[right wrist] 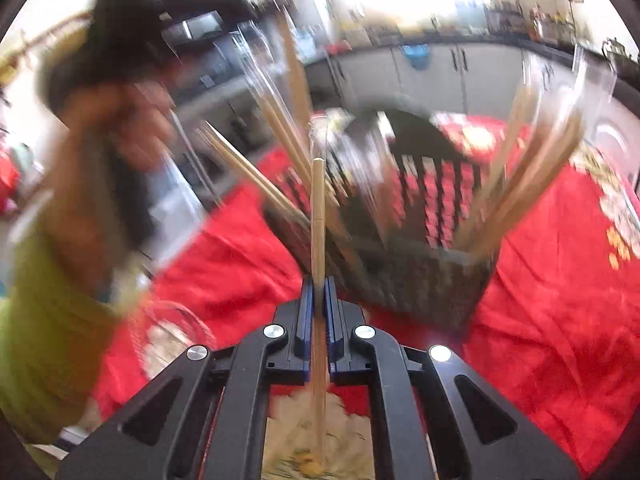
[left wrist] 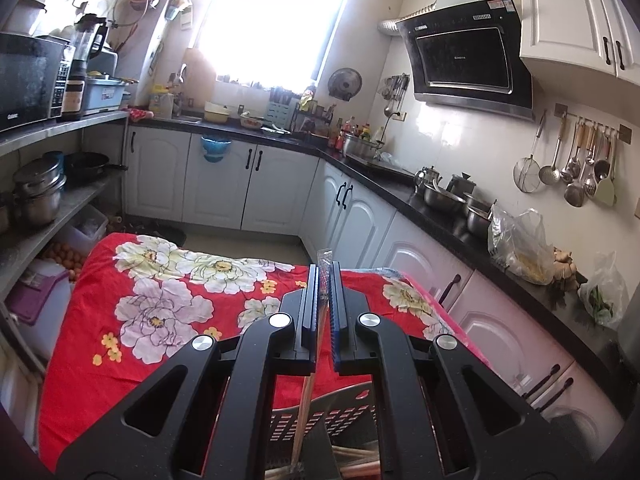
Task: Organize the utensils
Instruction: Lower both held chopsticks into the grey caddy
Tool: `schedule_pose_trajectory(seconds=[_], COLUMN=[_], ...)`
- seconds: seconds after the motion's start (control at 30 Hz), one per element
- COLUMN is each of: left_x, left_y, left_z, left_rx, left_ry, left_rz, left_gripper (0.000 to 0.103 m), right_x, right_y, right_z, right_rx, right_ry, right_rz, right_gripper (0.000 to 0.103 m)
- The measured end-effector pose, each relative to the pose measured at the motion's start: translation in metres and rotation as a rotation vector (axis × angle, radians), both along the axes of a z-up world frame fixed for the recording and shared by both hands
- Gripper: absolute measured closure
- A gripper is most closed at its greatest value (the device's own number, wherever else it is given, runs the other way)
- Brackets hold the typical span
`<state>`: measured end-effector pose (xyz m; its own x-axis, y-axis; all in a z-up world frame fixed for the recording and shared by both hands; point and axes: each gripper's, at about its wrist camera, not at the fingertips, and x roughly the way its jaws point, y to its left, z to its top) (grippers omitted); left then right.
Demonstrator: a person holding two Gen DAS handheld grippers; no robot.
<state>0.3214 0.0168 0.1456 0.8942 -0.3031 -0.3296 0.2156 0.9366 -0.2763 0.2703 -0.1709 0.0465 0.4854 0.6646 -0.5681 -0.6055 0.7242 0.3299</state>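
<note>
In the left wrist view my left gripper (left wrist: 324, 271) is shut on a pair of wooden chopsticks in a clear plastic sleeve (left wrist: 325, 258), which hangs down toward a grey slotted basket (left wrist: 320, 414) on the red floral cloth (left wrist: 168, 280). In the blurred right wrist view my right gripper (right wrist: 319, 280) is shut on another sleeved wooden chopstick pair (right wrist: 318, 208) that stands upright between the jaws. Just beyond it the dark slotted basket (right wrist: 420, 276) holds several sleeved chopsticks leaning left and right. A person's hand (right wrist: 124, 116) holds the other gripper at the upper left.
The cloth-covered table stands in a narrow kitchen. White cabinets with a dark counter (left wrist: 440, 208) carrying metal bowls and bags run along the right. Shelves with pots (left wrist: 40, 196) and a microwave line the left. A green sleeve (right wrist: 44, 320) fills the right wrist view's lower left.
</note>
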Motion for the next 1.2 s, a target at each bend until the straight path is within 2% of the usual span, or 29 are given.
schedule_pose_trajectory(seconds=[0.17,0.3,0.5,0.6,0.7,0.97,1.2], left_x=[0.001,0.001,0.001,0.001,0.002,0.001,-0.004], left_y=[0.000,0.001,0.002,0.003,0.004,0.003,0.002], left_z=[-0.006,-0.010,-0.014,-0.015,-0.019,-0.030,-0.034], left_rx=[-0.002,-0.004,0.001,0.004,0.006,0.009,0.019], left_ry=[0.007,0.017,0.022,0.022,0.026,0.041,0.042], left_rz=[-0.003,-0.004,-0.008,-0.011,-0.015,-0.033,-0.049], left_gripper=[0.101,0.101,0.101,0.101,0.101,0.101,0.101], right_x=[-0.011,-0.009,0.007,0.018,0.028,0.034,0.030], right_y=[-0.021,-0.035,-0.041,-0.045,-0.038,-0.020,-0.020], right_z=[0.061,0.093,0.100,0.091,0.074,0.037,0.033], right_rx=[0.152,0.193,0.186,0.191,0.145,0.076,0.069], right_ry=[-0.212,-0.396,-0.555,-0.548,-0.571,-0.549,-0.530], right_rz=[-0.088,-0.230,-0.412,-0.438,-0.451,-0.470,-0.461], right_gripper=[0.097,0.097,0.097,0.097,0.097,0.097,0.097])
